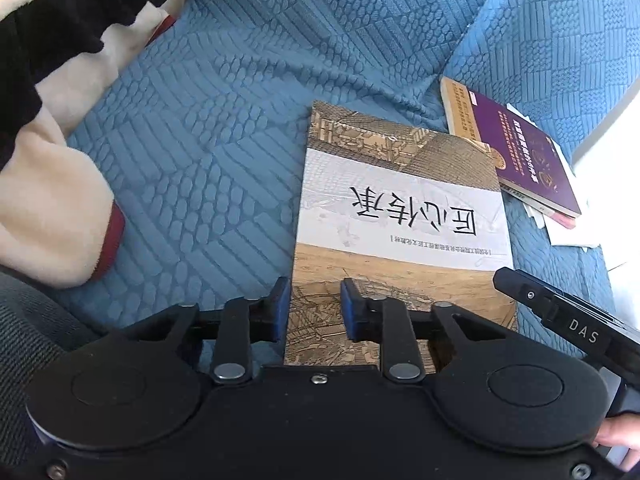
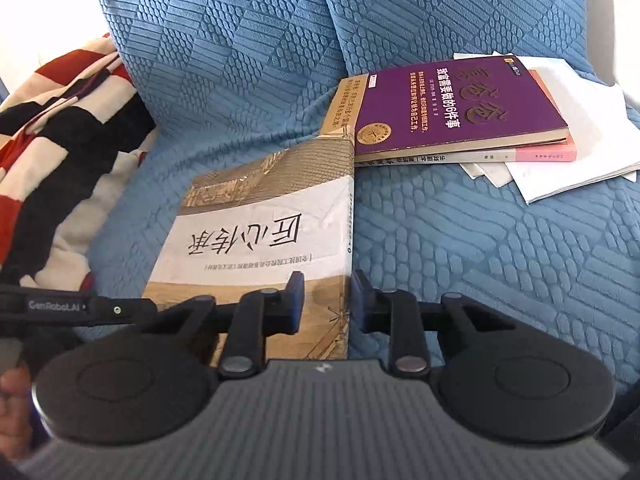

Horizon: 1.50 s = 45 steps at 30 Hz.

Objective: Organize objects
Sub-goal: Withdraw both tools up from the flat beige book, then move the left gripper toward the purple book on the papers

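Observation:
A tan and white book (image 1: 400, 216) (image 2: 264, 232) lies on the blue quilted sofa cover (image 1: 208, 128). My left gripper (image 1: 314, 304) straddles the book's near left edge, jaws partly open, not clamped. My right gripper (image 2: 327, 300) straddles the book's near right spine edge, jaws partly open. A purple book (image 2: 452, 104) (image 1: 524, 156) lies on a pink-edged book (image 2: 532, 154) and loose white papers (image 2: 576, 172) at the right, beside the tan book's far corner.
A red, black and cream blanket (image 2: 60, 128) (image 1: 52, 200) is heaped at the left. Blue back cushions (image 2: 440, 12) rise behind the books. The other gripper's body shows at the right edge in the left wrist view (image 1: 576, 332).

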{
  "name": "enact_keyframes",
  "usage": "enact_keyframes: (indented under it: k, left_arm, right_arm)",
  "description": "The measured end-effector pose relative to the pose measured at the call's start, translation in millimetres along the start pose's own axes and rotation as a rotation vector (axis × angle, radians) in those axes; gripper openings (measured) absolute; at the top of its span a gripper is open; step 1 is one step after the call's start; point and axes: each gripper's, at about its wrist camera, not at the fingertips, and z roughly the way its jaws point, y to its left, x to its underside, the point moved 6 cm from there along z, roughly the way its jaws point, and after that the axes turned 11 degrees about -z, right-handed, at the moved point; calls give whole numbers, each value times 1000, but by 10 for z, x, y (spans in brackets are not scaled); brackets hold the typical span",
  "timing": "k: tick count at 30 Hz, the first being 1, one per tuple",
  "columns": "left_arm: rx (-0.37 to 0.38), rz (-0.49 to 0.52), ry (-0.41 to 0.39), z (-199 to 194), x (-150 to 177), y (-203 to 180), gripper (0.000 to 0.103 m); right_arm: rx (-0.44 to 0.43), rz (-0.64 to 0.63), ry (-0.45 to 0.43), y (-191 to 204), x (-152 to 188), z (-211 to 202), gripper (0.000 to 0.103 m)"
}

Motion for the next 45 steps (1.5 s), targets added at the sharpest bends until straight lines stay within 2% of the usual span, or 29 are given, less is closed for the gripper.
enact_keyframes:
  k: [8,12,23,28,35,45]
  left_arm:
    - [2,-52,19,-65,-13,113,20]
    - [-29,-60,0,-108,-23,163,20]
    - [-35,-83,-10,-169,-53,213,20]
    - [-11,-96,4,-162,-62,213,30]
    - [-6,-59,-41,-371,-119,113,32]
    - [77,46,-133,-960,-94,-377,33]
  right_arm:
    - [-53,15,-5,38,-5,24,29]
    - [-84,13,2,90,18,23,29]
    - [-98,20,20,121,58,30,28]
    - [-102,70,30,68,21,-13,28]
    - [-60,87,-49,-42,-280,-430,28]
    - [-20,-42,-173,97,-706,-1236,28]
